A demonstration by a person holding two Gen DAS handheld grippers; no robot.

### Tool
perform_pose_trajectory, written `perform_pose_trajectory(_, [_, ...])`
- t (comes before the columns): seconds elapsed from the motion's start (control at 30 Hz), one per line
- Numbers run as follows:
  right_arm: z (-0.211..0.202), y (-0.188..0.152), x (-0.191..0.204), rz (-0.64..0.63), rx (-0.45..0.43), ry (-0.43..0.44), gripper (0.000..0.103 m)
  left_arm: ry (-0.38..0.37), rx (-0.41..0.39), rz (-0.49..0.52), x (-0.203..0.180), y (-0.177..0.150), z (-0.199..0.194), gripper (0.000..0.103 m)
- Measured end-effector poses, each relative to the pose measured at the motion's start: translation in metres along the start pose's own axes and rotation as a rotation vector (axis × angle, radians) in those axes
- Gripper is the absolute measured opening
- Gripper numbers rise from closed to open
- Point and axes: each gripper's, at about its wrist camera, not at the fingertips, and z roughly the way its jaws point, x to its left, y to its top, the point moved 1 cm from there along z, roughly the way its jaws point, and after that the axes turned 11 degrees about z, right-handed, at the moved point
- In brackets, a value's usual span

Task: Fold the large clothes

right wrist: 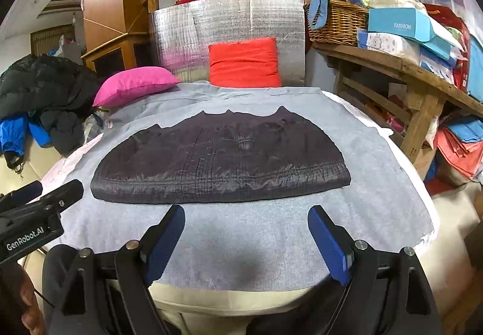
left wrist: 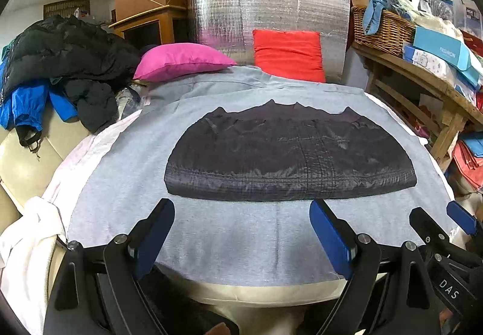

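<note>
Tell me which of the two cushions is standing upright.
The red cushion stands upright, leaning against the silver insulated panel. The pink cushion, to its left, lies flat on the grey cloth.

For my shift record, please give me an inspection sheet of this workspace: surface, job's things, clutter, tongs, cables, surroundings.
Surface: grey sheet spread flat over a cream base.
Job's things: dark quilted garment lies folded on the sheet, beyond both tongs.
Clutter: pink pillow, red pillow, pile of dark and blue jackets.
Tongs: left tongs open, empty; right tongs open, empty.
Cables: thin dark cord at the lower left of the right view.
Surroundings: wicker basket, wooden bench with boxes, stair railing.
</note>
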Motion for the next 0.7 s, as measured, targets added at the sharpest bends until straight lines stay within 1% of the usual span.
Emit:
perform_pose_trajectory(0.27, [-0.0003, -0.0012, -0.0001, -0.015, -0.008, -0.025, 0.086, 0.008, -0.008, 0.008, -0.0023, -0.0008, -0.0022, 0.091])
perform_pose_trajectory(0.7, [-0.0034, 0.0016, -0.0003, -0.025, -0.023, -0.042, 0.086, -0.013, -0.008, 0.011, -0.0011, -0.0008, -0.0034, 0.091])
